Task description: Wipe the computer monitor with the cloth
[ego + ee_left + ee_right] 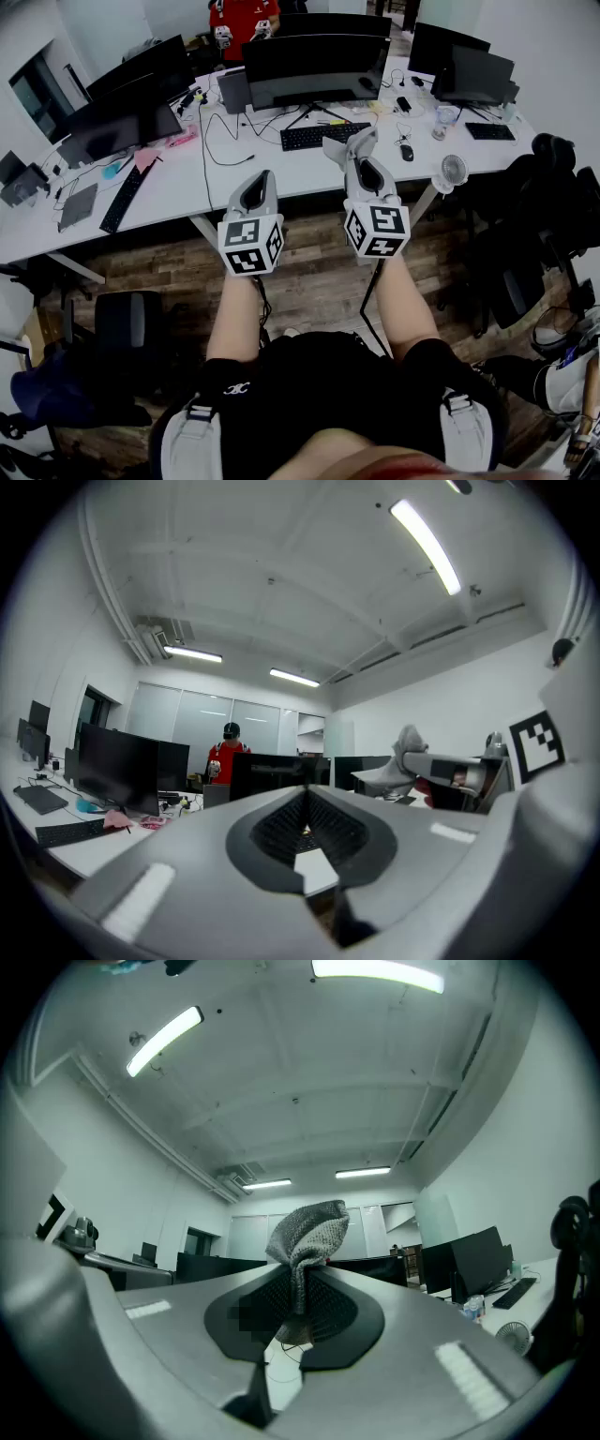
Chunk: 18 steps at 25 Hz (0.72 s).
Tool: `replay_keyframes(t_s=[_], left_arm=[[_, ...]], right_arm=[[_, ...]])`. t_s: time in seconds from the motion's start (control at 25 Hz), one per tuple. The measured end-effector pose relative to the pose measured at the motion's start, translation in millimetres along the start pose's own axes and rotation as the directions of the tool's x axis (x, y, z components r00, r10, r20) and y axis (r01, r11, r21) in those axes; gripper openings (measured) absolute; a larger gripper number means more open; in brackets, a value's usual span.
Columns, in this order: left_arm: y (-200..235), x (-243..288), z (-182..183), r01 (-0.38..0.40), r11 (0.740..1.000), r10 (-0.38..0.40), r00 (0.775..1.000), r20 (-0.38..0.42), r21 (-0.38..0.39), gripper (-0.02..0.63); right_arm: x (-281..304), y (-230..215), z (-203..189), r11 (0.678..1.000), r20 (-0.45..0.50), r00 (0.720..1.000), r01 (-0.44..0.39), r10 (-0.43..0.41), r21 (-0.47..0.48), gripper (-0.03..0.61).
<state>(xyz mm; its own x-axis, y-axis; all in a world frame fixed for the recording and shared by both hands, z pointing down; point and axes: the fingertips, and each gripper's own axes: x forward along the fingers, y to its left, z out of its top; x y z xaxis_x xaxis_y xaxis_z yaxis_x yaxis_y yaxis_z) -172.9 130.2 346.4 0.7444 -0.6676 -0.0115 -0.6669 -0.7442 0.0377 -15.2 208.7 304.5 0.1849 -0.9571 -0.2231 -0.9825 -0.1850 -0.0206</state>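
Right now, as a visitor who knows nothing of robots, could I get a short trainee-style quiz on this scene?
1. True or false: the grey knitted cloth is pinched in the left gripper.
2. The wide black curved monitor on the white desk is: A) touched by the cloth; B) apart from the cloth, not yet reached; C) lying on the floor.
3. Fill in: the left gripper's jaws are ___, with nothing between them.

Key: 1 false, the right gripper holds it; 2 B; 3 shut.
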Motion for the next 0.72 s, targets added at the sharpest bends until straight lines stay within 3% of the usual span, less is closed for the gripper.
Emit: replay_keyframes(t_s=[0.2, 0.72], left_arm=[[19.5, 18.4, 3.0, -0.004, 0.999, 0.004, 1.0, 0.004, 0.052, 0.046], [80.7, 64.0, -4.9, 0.026, 0.998, -0.026, 1.0, -0.015, 0.052, 0.046]], right_arm=[[24.3, 11.6, -10.6, 1.0, 0.009, 1.0, 0.014, -0.014, -0.007, 0.028], [91.7, 41.5, -29.6, 0.999, 0.027, 0.999, 0.034, -0.034, 0.009, 0.028]])
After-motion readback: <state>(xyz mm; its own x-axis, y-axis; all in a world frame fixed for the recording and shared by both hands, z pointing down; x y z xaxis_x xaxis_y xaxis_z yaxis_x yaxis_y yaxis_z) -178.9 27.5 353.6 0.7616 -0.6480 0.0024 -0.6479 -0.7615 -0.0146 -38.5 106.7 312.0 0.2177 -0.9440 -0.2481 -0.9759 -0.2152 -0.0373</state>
